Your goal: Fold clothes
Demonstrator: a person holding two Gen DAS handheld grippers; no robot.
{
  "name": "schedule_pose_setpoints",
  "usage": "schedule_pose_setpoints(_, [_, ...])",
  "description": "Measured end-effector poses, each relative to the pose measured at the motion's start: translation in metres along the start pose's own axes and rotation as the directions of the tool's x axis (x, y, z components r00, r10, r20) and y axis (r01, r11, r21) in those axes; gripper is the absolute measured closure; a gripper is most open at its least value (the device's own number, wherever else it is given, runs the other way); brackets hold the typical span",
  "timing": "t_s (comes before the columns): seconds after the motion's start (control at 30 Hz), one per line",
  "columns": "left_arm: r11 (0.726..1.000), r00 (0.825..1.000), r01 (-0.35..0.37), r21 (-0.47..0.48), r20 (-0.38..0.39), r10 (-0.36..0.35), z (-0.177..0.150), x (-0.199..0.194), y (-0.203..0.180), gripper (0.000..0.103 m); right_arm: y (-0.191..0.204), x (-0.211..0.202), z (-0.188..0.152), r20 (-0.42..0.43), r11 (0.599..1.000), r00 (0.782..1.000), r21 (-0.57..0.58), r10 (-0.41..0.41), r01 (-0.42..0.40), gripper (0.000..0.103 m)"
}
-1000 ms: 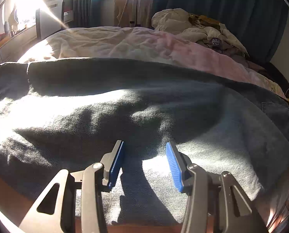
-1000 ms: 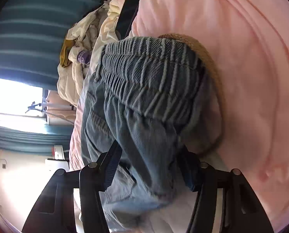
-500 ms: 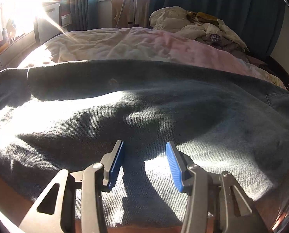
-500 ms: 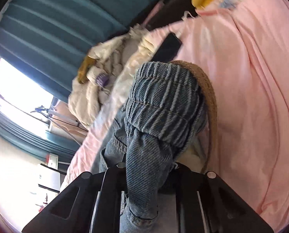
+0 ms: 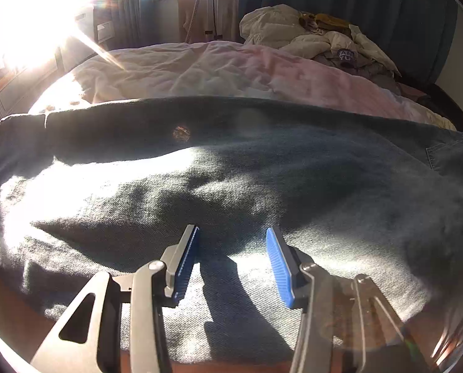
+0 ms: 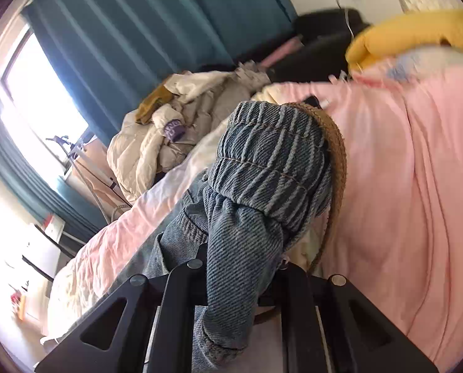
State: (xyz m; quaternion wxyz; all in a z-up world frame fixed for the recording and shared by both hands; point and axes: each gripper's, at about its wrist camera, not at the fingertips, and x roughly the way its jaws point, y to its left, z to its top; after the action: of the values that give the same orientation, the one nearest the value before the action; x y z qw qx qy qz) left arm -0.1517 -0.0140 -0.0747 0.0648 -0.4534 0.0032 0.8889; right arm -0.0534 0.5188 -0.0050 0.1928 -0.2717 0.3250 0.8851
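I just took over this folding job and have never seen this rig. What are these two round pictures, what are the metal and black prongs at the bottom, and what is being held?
There is no robot here: a person holds one two-finger gripper in each hand, each with a wide-angle camera looking along its fingers. The left view shows the left gripper, its blue-padded jaws open and empty, over dark blue denim trousers spread on the pink and cream bedding. The right view shows the right gripper, its black jaws having just closed on the ribbed elastic waistband end of the denim trousers. A heap of cream clothes lies further back by the teal curtain.
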Motion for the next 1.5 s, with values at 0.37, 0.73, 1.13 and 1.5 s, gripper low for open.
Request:
schedule_pose_setpoints(0.37, [0.999, 0.992, -0.030, -0.021, 0.124, 0.032, 0.017, -0.048, 0.031, 0.057, 0.148, -0.069, -0.022, 0.225, 0.959, 0.972, -0.282, 0.069, -0.003, 0.091])
schedule_pose_setpoints(0.73, [0.993, 0.972, 0.024, -0.117, 0.235, 0.004, 0.023, -0.098, 0.085, 0.057, 0.298, -0.095, -0.103, 0.246, 0.846, 0.944, -0.530, 0.221, -0.060, 0.091])
schedule_pose_setpoints(1.13, [0.932, 0.962, 0.080, -0.353, 0.272, 0.020, 0.013, -0.109, 0.151, 0.057, 0.375, -0.045, -0.272, 0.079, 0.673, 0.954, -0.725, 0.288, -0.144, 0.091])
schedule_pose_setpoints(1.5, [0.923, 0.964, 0.145, -0.356, 0.263, -0.050, 0.011, -0.089, 0.158, 0.057, 0.369, -0.001, -0.409, -0.038, 0.360, 0.979, -0.926, 0.201, -0.110, 0.091])
